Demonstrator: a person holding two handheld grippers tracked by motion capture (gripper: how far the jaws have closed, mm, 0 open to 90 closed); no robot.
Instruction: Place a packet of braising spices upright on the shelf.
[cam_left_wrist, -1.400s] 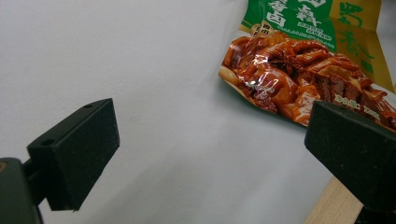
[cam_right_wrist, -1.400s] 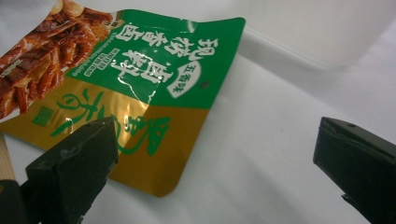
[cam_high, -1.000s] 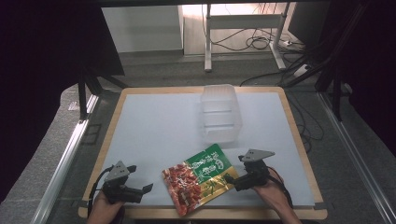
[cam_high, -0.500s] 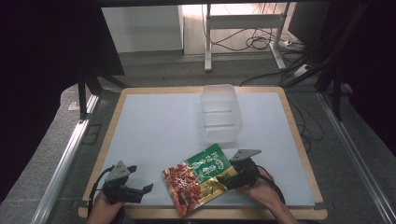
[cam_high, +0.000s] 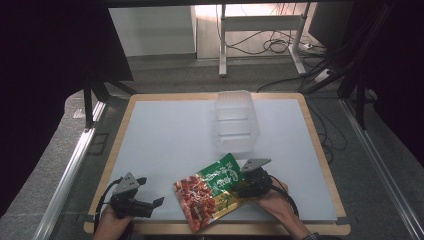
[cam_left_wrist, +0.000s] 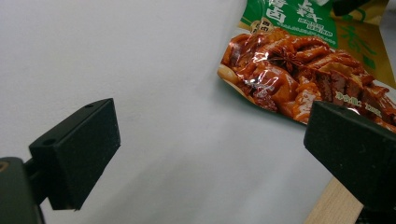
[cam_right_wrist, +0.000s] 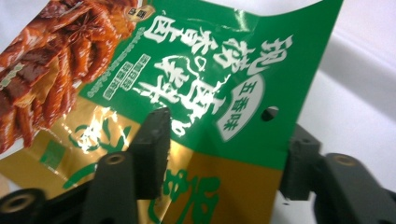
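- The left gripper (cam_high: 155, 201) waits low at the near edge of the table (cam_high: 165, 135), in the person's left hand (cam_high: 107, 225). Its jaws are wide apart with nothing between them. It sits to the side, likely so it stays out of the way.
- The snack bag (cam_high: 212, 187) lies flat on the table near the front edge, just beside the left gripper's tips but not touching them. The red end with the food picture points toward the person. The green end points away and to the right.
- The right gripper (cam_high: 240, 187) is at the bag's green and gold corner, held by the right hand (cam_high: 275, 200). Its jaws have just been closing, and the bag's edge is between them. In the right gripper view the snack bag (cam_right_wrist: 210, 93) corner sits inside the gap, but the jaws are not squeezing it yet. It seems to go for the thin flat edge because that part is easy to pinch.
- The clear box (cam_high: 236, 120) stands farther back, past the bag, with its top open. It looks like the place where the bag should go, so the bag's green end already points that way.
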